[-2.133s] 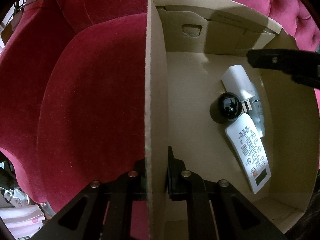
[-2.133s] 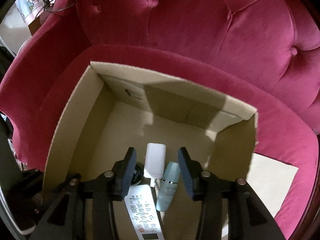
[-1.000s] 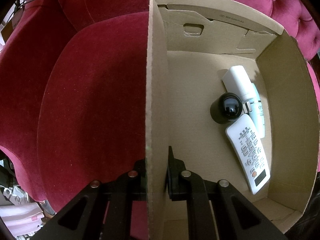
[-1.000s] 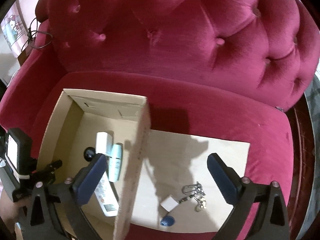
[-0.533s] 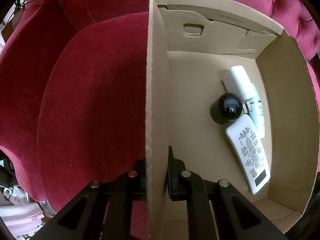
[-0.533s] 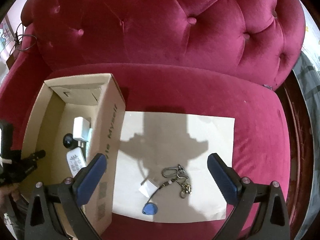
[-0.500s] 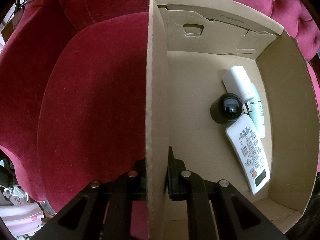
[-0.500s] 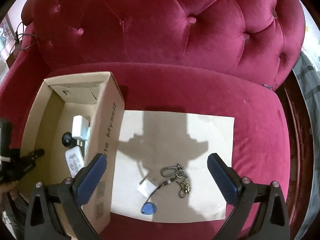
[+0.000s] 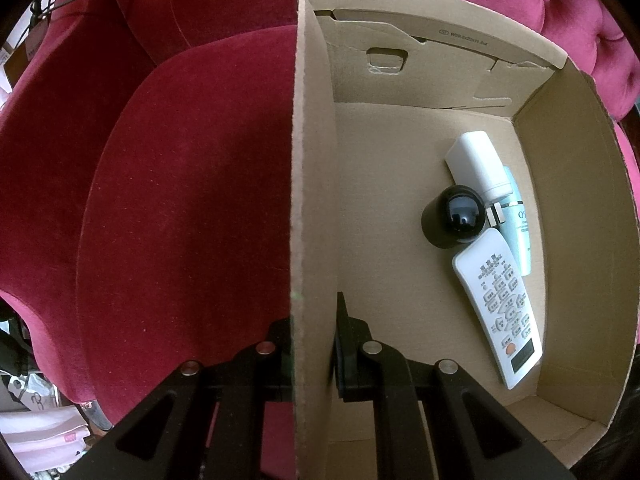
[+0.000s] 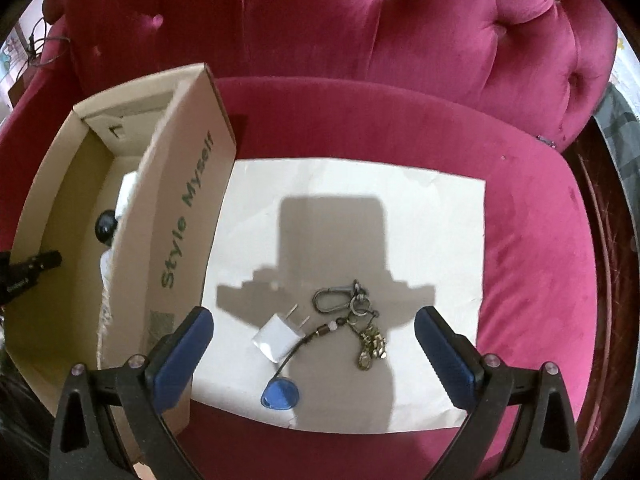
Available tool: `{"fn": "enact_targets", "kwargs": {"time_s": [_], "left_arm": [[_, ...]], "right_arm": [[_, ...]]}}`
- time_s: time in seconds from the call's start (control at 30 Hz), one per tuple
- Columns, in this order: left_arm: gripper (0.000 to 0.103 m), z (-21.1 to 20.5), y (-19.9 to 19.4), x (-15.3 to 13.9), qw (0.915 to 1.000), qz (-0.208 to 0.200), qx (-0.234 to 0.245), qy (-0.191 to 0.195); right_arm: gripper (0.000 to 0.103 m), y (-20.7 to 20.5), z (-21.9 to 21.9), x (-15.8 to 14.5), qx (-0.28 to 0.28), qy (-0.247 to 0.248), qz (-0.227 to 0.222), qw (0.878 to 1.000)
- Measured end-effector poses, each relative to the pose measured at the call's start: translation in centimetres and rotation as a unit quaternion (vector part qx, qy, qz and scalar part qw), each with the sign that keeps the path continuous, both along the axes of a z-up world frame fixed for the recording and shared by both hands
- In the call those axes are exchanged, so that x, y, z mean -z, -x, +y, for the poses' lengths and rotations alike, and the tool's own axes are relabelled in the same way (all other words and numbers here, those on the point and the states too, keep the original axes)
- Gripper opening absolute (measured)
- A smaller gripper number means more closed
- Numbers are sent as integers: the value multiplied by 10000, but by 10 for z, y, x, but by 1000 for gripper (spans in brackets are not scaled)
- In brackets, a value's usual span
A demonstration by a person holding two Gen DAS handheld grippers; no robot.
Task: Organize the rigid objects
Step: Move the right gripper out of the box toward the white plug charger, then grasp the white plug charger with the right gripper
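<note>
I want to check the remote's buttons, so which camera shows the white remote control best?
The left wrist view: the white remote control lies face up on the box floor, buttons and display unobstructed. In the right wrist view the near box wall hides nearly all of it.

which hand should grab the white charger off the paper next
Right. The right hand-held gripper is open directly over the white charger and keys; the left hand-held gripper is clamped on the box wall.
</note>
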State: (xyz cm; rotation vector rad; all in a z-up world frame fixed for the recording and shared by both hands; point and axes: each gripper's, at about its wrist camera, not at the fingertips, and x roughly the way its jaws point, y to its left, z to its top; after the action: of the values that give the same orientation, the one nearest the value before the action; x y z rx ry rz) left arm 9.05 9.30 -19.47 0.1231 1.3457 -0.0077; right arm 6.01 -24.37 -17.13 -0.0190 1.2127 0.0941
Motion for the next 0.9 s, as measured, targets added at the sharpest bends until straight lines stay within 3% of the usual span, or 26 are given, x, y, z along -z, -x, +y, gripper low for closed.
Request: {"fn": "enact_targets", "kwargs": {"time_s": [0.53,0.9], "left_arm": [[12,-4,1,-1,10000,-16,2,-44],[12,-6,1,1,10000,-14,5,-81]], "right_arm": [[103,10,3,48,-154,-107,149,9997],[102,7,4,54,-179,-165,238,9994]]}}
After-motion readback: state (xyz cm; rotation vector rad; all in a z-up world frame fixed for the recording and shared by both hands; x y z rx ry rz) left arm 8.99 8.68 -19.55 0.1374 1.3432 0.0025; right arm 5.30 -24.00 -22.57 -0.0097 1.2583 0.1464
